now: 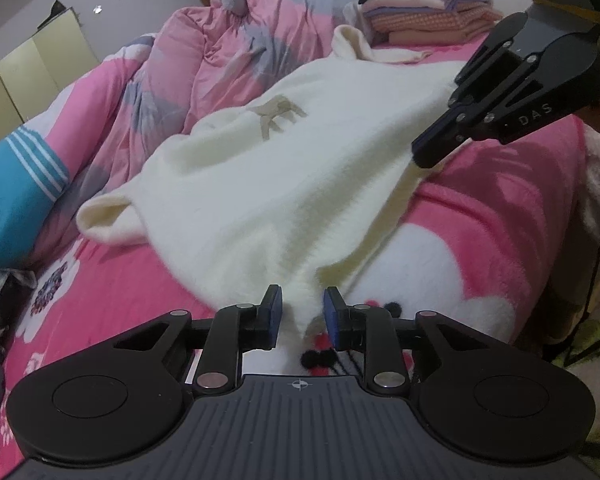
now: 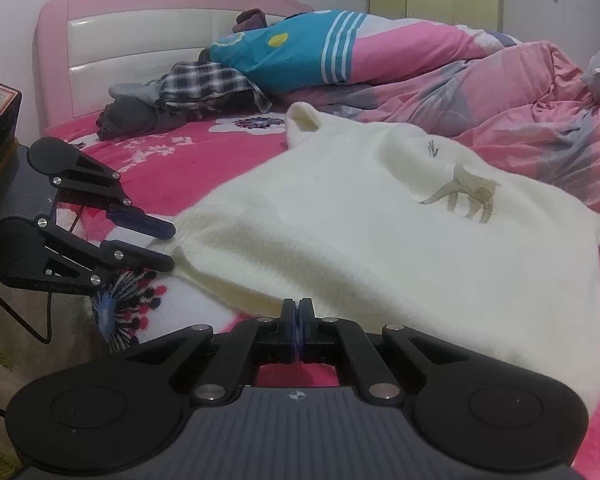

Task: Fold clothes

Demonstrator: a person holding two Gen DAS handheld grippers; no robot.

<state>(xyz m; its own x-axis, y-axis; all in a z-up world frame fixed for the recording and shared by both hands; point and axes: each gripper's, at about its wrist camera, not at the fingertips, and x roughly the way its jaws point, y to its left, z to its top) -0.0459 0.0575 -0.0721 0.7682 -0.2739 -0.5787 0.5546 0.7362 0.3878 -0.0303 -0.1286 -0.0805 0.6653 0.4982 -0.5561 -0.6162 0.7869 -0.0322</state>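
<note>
Pink bed [image 1: 480, 216] carries the cream sweater [image 1: 260, 176]. Left tool [image 1: 302, 312] stands parted around its hem; right tool [image 2: 299, 316] clamps another corner. Folded stack [image 1: 424, 4] appears only in left view.

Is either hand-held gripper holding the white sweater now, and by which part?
The right hand-held gripper is shut on the white sweater at a hem corner. The left hand-held gripper is open; the other hem corner lies between its fingers, unpinched.
</note>
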